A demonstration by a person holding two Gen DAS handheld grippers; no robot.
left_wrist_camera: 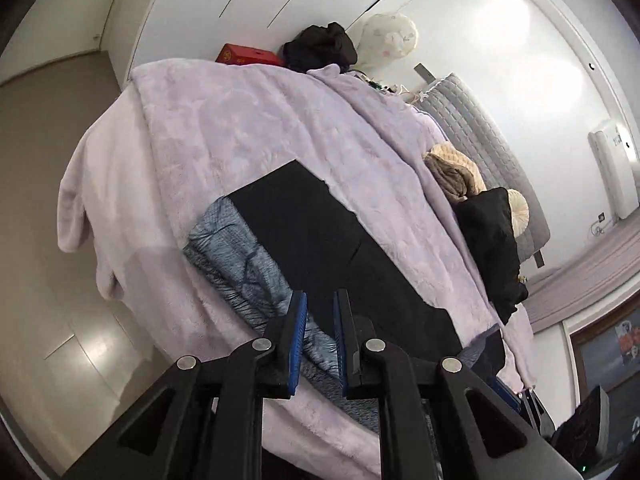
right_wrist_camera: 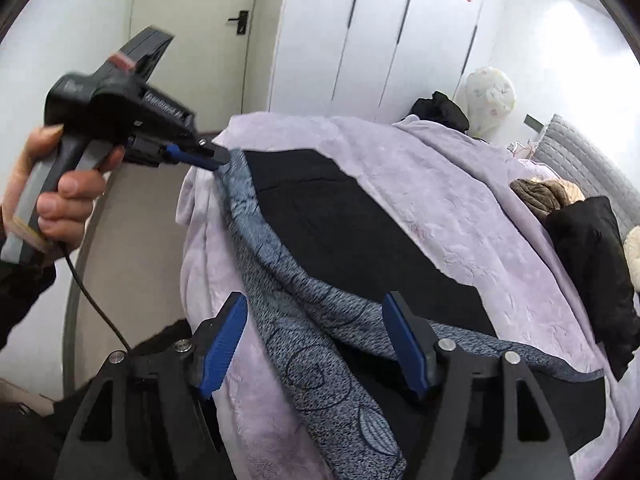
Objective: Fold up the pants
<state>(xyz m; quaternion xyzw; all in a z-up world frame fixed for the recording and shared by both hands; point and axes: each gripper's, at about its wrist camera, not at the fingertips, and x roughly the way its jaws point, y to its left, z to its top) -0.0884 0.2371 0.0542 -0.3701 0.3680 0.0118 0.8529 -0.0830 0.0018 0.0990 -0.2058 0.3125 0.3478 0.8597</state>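
The pants lie on a bed, black point(left_wrist_camera: 320, 220) on top with a blue-grey patterned side point(left_wrist_camera: 240, 256) along the near edge. In the right wrist view the black part point(right_wrist_camera: 340, 220) lies flat and the blue-grey edge point(right_wrist_camera: 312, 344) runs from between my right fingers up to the left gripper. A hand holds the left gripper point(right_wrist_camera: 218, 158), which is shut on the far corner of that blue-grey edge. In its own view the left gripper point(left_wrist_camera: 320, 300) shows narrow-set blue pads over the cloth. My right gripper point(right_wrist_camera: 316, 312) is open, with the blue-grey edge lying loose between its pads.
A lilac blanket point(right_wrist_camera: 440, 184) covers the bed. A black jacket point(right_wrist_camera: 592, 260) and brown plush things point(left_wrist_camera: 452, 172) lie at the right by a grey quilted headboard point(left_wrist_camera: 480, 132). A red box point(left_wrist_camera: 248, 56) and dark clothes point(left_wrist_camera: 320, 46) sit at the far end. White wardrobe point(right_wrist_camera: 360, 40) behind.
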